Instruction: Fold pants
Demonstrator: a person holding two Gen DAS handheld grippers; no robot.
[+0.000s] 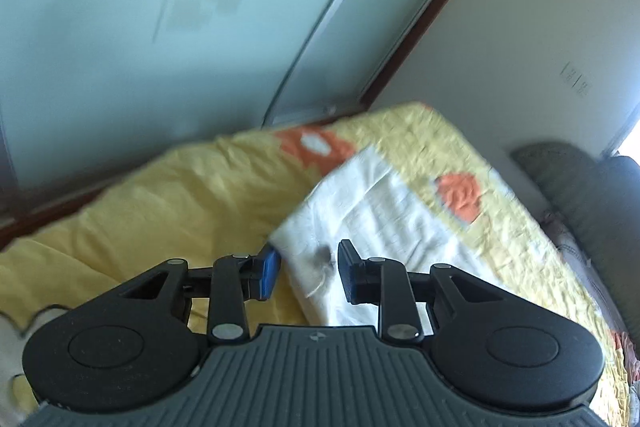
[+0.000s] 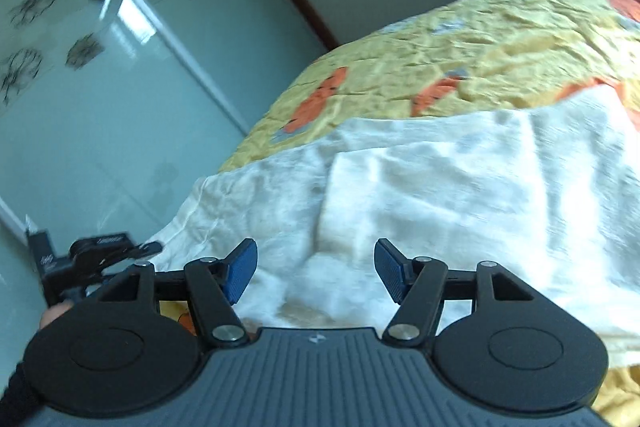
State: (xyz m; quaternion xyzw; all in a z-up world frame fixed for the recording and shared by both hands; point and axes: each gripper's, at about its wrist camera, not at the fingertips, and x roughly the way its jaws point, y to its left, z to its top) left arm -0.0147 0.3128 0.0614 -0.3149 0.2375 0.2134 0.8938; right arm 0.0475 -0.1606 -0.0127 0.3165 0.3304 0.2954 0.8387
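The white pants (image 1: 384, 215) lie spread on a yellow quilt (image 1: 160, 211) with orange patches. In the left wrist view my left gripper (image 1: 308, 273) is open, hovering over the near corner of the pants, where a dark spot and a loose drawstring show. In the right wrist view the pants (image 2: 440, 195) fill the middle, wrinkled, with a folded layer on top. My right gripper (image 2: 316, 275) is open and empty just above the cloth. The left gripper (image 2: 100, 255) shows at the far left of that view, at the pants' edge.
The quilt (image 2: 460, 47) covers a bed. Pale green glass wardrobe doors (image 1: 140, 27) with a dark flower pattern (image 2: 32, 67) stand behind it. A dark wooden frame (image 1: 432, 11) and a white wall lie beyond. A grey cushion (image 1: 580, 187) sits at the right.
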